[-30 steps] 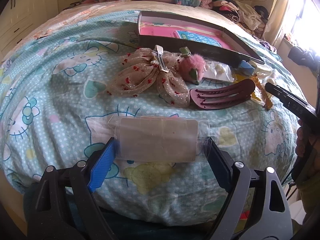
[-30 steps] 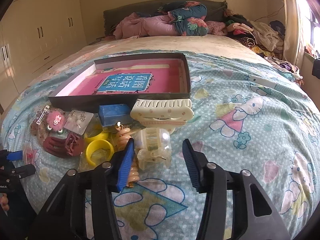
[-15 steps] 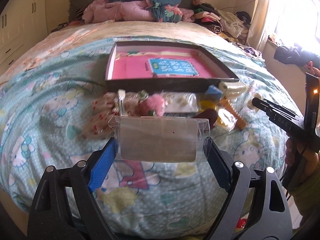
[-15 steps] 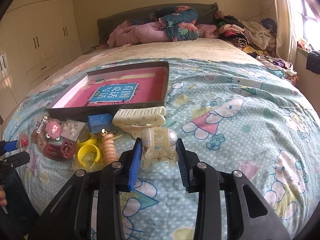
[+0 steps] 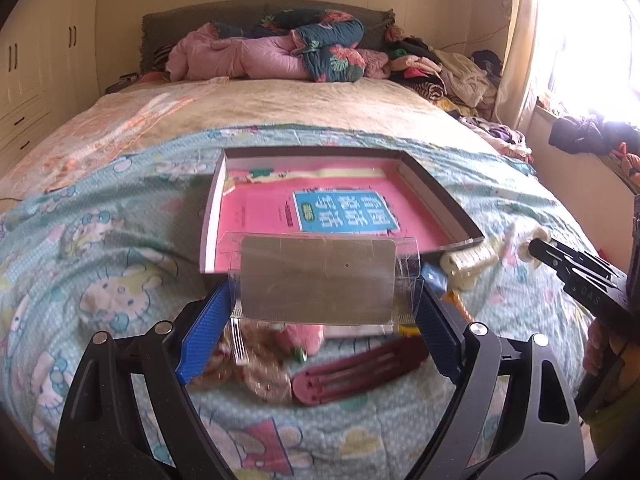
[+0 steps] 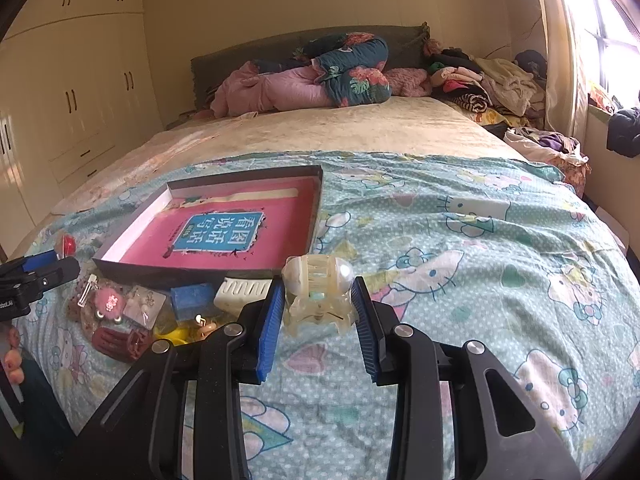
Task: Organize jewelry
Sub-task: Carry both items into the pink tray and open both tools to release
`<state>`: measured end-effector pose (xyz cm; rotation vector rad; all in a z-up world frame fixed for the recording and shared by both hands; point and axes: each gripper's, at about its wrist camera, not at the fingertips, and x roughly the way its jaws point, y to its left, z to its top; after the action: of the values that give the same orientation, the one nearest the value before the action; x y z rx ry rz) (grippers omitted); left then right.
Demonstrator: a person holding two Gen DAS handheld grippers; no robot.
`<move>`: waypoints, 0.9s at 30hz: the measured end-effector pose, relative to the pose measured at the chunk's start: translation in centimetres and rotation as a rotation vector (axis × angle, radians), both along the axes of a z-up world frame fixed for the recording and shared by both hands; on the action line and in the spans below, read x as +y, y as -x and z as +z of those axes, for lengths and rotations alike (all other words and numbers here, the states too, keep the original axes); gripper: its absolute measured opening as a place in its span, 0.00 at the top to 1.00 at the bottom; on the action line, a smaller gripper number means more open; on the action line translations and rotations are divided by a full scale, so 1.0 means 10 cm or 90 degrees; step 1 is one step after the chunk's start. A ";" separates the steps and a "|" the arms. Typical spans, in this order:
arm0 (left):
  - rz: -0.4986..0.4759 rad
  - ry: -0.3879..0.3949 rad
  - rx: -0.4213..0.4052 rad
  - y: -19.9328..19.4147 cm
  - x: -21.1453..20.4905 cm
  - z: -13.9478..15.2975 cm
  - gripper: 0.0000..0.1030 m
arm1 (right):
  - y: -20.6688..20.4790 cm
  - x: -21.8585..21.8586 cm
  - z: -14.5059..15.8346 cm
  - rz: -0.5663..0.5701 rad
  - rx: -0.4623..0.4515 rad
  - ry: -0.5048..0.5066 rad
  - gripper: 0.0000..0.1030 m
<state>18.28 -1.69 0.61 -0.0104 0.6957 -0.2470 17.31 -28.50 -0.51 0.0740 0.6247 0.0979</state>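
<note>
Bedroom with a cartoon-print bedspread (image 6: 480, 240), both grippers lifted above it with their loads

Bedding is piled at the headboard and clothes lie by the window; a shallow tray (image 6: 316, 216) with a pink book (image 6: 224, 236) in it rests mid-bed, and a heap of hair things lies just in front of its near wall: a maroon clip (image 5: 360, 368), a cream comb clip (image 6: 240, 292), a blue block (image 6: 192, 300), a carded pair of earrings (image 6: 144, 306). Left gripper (image 5: 320, 304) stands wide, its pads pressed on the ends of a clear box (image 5: 320, 280) held over the tray's near edge; right gripper (image 6: 316, 312), its jaws having just closed in, pinches a pale claw clip (image 6: 318, 292) clear of the spread, beside the tray's near corner
</note>
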 end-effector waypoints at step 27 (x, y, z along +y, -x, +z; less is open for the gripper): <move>0.044 0.010 -0.016 -0.87 0.10 -0.13 0.24 | -1.03 0.58 0.09 0.070 0.012 0.023 0.68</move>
<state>27.01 -0.72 -0.71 -0.0456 0.6677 -0.1865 27.65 -22.66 0.36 0.0063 0.6491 0.1924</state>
